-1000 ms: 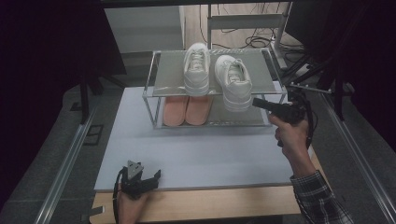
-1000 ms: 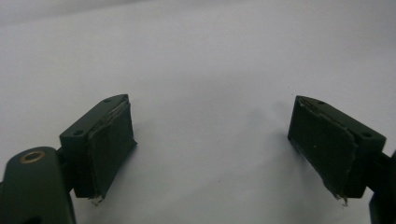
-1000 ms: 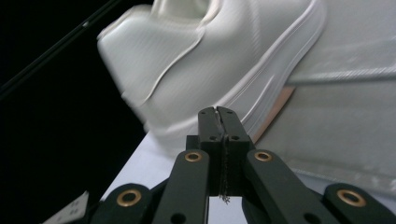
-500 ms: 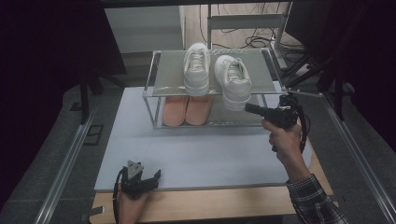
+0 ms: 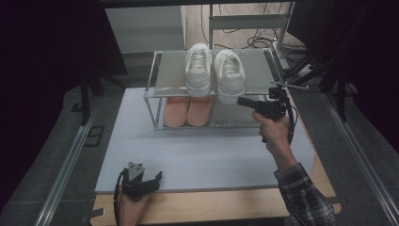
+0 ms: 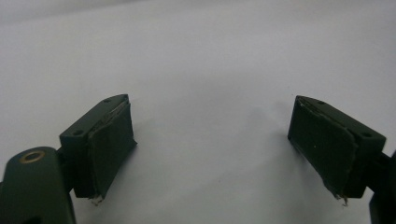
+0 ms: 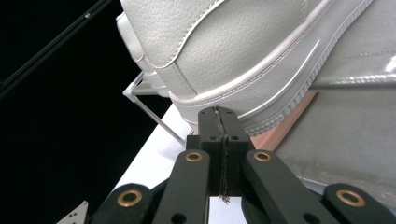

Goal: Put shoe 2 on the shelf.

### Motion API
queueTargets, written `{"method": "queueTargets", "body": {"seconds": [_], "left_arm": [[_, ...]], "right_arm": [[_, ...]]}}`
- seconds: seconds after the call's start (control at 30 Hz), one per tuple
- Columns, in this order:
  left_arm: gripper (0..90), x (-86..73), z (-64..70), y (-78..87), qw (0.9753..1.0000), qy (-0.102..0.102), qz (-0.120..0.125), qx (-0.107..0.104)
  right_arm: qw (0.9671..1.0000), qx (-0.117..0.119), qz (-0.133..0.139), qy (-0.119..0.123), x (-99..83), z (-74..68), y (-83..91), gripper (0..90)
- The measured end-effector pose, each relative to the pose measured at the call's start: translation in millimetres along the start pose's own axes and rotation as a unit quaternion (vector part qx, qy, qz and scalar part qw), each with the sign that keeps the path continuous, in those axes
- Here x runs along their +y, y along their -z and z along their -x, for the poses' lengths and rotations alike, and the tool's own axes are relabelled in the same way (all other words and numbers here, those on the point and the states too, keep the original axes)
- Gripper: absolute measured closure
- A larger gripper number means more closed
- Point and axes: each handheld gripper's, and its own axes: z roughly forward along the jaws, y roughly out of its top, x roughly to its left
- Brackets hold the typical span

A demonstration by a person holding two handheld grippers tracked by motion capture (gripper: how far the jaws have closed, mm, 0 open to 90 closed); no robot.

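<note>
Status: the work in hand concerns the right white shoe on the top tier of the shoe rack.

Position of the workpiece: the right white shoe rests on the rack's top tier, touching or just beside the left white shoe. Its heel overhangs the rack's front edge. A pair of pink shoes occupies the lower tier, directly below.

Right gripper: held at the rack's front edge, level with the heel of the right white shoe. In the right gripper view the jaws are clenched together with nothing between them, and their tip stands at the heel's sole, touching it or just short of it.

Left gripper: rests on the desk, well apart from the rack, jaws spread and empty.

Judgement: both white shoes are already on the rack. What remains appears to be a nudge of the overhanging heel, then withdrawal.
</note>
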Motion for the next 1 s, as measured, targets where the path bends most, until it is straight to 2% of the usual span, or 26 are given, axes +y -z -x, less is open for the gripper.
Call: {"method": "queueTargets", "body": {"seconds": [0.37, 0.57, 0.67, 0.77, 1.0], "left_arm": [[14.0, 0.1, 0.0, 0.2, 1.0000, 0.001, -0.001, 0.000], [14.0, 0.1, -0.1, 0.2, 1.0000, 0.000, -0.001, 0.000], [14.0, 0.1, -0.2, 0.2, 1.0000, 0.000, -0.001, -0.001], [14.0, 0.2, -0.2, 0.2, 1.0000, 0.000, -0.001, -0.001], [14.0, 0.0, -0.1, 0.2, 1.0000, 0.000, -0.001, 0.000]], "right_arm": [[0.9998, -0.009, 0.002, -0.019, 8.6, 2.0, -25.1, 89.5], [0.9998, -0.008, 0.003, -0.019, 10.4, -1.5, -33.7, 89.5], [0.9998, -0.016, 0.002, -0.012, 11.3, -4.7, -38.3, 89.4], [0.9997, -0.021, 0.005, -0.013, 12.0, -4.6, -39.3, 89.5], [0.9997, -0.017, 0.004, -0.014, 10.7, -2.8, -37.8, 89.3]]}}
